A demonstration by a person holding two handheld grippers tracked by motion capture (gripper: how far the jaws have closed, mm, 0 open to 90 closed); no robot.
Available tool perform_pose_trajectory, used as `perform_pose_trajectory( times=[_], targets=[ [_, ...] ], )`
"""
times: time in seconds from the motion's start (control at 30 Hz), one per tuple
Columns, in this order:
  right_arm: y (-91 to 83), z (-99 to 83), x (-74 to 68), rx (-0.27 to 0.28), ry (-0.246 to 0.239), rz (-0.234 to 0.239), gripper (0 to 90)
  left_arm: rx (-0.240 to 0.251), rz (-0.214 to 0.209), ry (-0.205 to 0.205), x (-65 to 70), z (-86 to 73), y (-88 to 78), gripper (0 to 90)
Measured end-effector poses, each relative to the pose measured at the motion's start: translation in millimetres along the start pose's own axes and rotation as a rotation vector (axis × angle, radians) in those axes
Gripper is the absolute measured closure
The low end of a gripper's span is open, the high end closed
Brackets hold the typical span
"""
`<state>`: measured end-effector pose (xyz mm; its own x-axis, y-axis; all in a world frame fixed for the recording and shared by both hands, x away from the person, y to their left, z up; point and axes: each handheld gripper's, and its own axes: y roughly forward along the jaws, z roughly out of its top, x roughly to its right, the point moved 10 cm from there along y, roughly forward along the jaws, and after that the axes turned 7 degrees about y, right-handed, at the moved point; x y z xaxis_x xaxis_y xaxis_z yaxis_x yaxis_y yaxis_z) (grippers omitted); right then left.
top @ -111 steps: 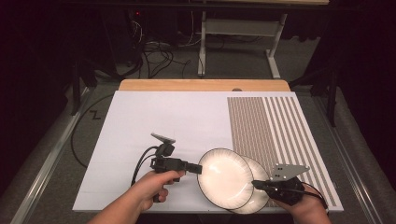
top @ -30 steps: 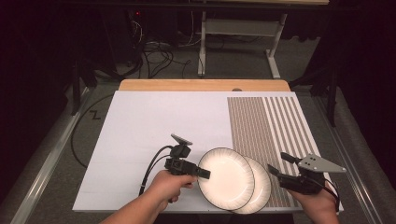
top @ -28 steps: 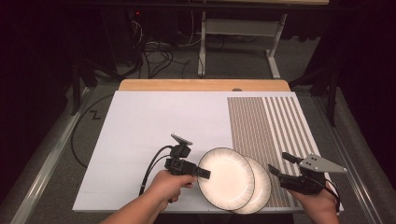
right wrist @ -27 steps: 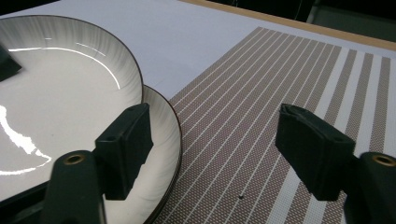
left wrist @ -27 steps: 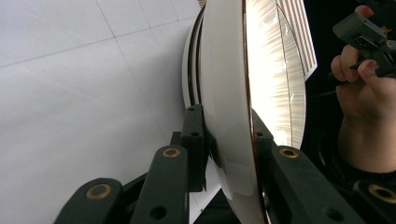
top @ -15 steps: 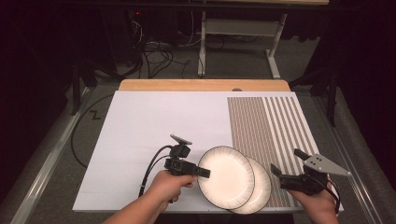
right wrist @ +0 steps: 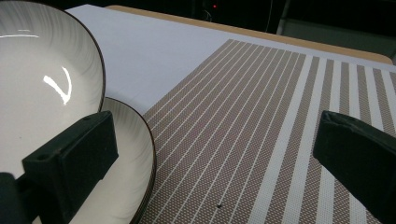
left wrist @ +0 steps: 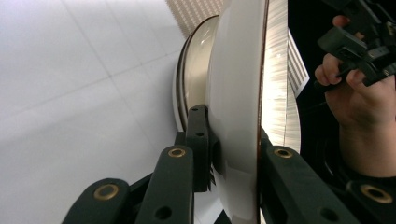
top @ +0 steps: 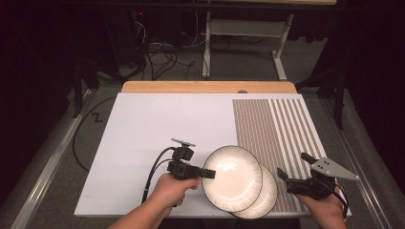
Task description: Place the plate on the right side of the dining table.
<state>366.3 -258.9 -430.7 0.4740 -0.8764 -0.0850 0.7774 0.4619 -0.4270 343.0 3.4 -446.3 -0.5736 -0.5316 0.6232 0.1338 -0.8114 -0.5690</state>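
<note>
Tongs first: the right gripper [top: 289,177] had just spread its jaws wide, nothing between them, and sat off the lower plate [top: 265,199] at the near right of the white mat [top: 157,124], which it had gripped seconds earlier. Left gripper [top: 208,174] was clenched on the upper plate's [top: 232,177] rim, that plate overlapping the lower one. Judged: the upper plate now rested with the left alone, free to lift away.

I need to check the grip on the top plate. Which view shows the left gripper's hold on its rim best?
The left gripper view: the left gripper has its jaws clamped on the top plate at its rim. The high view shows the clamp from above at the plate's left edge; the right gripper view shows the plate's face.
</note>
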Motion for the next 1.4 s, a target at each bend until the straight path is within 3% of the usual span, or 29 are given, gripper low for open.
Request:
perform_pose_trajectory(
  times=[0.53, 0.9, 1.1, 1.4],
  targets=[
    [-0.6, 0.3, -0.4, 0.007, 0.001, 0.004, 0.9, 0.13, 0.02, 0.19, 0.7, 9.8, -12.8, 80.2],
    [-1.0, 0.7, -1.8, 0.011, -0.003, 0.005, 0.9, 0.223, 0.079, 0.32, -1.6, 18.1, -22.0, 80.3],
    [-1.5, 0.6, -2.3, 0.013, -0.004, 0.004, 0.9, 0.28, 0.099, 0.376, -2.7, 21.3, -25.0, 80.3],
    [-1.6, 0.8, -3.8, 0.017, -0.009, 0.005, 0.9, 0.352, 0.078, 0.395, -5.2, 17.4, -27.3, 80.2]
  ],
)
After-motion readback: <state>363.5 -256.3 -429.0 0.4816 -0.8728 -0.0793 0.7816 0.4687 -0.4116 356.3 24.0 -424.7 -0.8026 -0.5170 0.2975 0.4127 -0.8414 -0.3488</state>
